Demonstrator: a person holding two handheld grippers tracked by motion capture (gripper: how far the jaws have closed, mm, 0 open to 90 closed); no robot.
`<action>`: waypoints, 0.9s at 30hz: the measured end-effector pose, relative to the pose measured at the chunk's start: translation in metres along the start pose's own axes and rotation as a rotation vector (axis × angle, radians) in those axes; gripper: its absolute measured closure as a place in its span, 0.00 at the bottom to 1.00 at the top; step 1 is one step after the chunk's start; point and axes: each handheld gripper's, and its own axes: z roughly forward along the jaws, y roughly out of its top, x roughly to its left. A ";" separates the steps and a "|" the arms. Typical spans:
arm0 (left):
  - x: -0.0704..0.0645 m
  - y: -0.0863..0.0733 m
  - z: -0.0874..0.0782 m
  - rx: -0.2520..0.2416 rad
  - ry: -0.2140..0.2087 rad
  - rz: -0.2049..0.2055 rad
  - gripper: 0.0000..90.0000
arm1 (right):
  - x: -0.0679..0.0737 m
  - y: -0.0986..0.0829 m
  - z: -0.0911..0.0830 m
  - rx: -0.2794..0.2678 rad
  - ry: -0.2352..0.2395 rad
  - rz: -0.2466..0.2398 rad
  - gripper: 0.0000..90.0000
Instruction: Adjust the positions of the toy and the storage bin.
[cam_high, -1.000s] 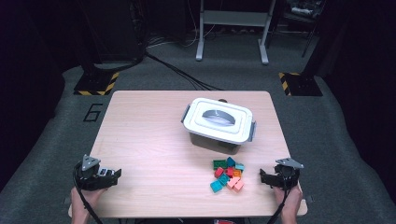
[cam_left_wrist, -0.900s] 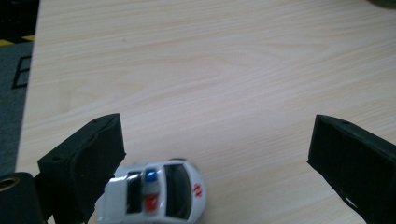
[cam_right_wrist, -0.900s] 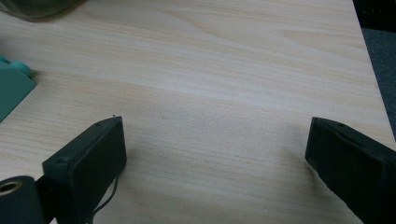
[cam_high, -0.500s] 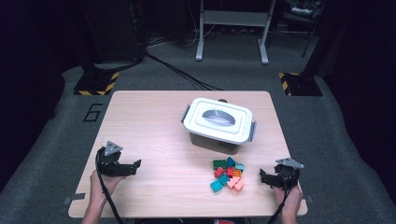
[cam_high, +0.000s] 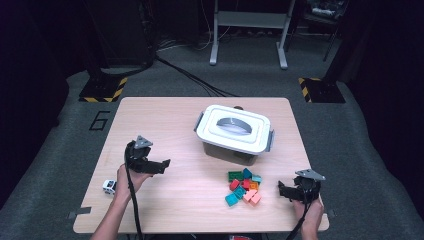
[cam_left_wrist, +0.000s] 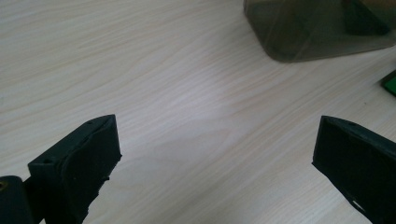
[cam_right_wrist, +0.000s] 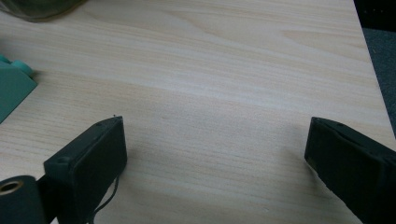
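Blocks (cam_high: 243, 186) lay untouched by the lidded box (cam_high: 234, 131); your left gripper (cam_high: 161, 165) had swung inward toward them, jaws wide, while your right gripper (cam_high: 281, 189) waited, equally wide.

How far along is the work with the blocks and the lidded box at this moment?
Nothing looks done: the lid sits on the box, and the coloured blocks lie in a pile on the table. In hand: the left gripper, open and empty, is raised above the table and points toward the box. The right gripper, also open and empty, sits beside the blocks. Opening the box and moving blocks appear to be left.
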 end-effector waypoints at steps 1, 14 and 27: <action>-0.001 0.005 0.003 -0.005 -0.010 -0.003 0.01 | 0.000 0.000 0.000 0.000 0.000 0.000 0.05; -0.013 0.048 0.019 -0.027 -0.046 0.044 0.02 | 0.000 0.000 0.000 -0.001 -0.001 -0.002 0.05; -0.021 0.091 0.034 -0.057 -0.076 0.063 0.04 | 0.000 0.000 0.000 -0.001 -0.001 -0.002 0.05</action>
